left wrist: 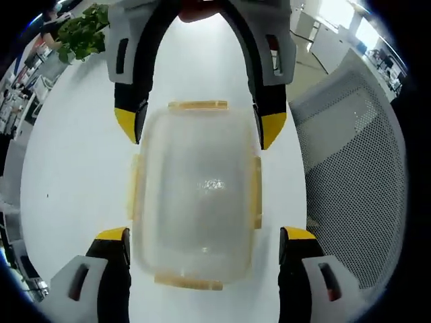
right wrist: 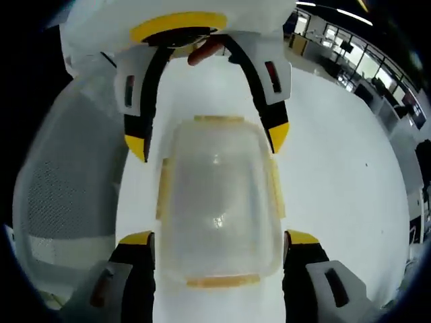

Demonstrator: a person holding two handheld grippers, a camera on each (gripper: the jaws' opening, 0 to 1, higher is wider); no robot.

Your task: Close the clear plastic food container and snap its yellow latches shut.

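Container [left wrist: 196,195] of clear plastic, lid on, lies flat on the white tabletop [left wrist: 74,168] at the centre of both views, with a mesh chair [left wrist: 357,175] at the right of the left gripper view and a green plant [left wrist: 82,30] at its upper left. Left gripper [left wrist: 202,243] and right gripper [right wrist: 219,243] face each other across the container, each with its fingers [left wrist: 113,237] spread wide on either side of one end and gripping nothing. Yellow latches [left wrist: 198,105] line all four edges; whether they are snapped down I cannot tell.
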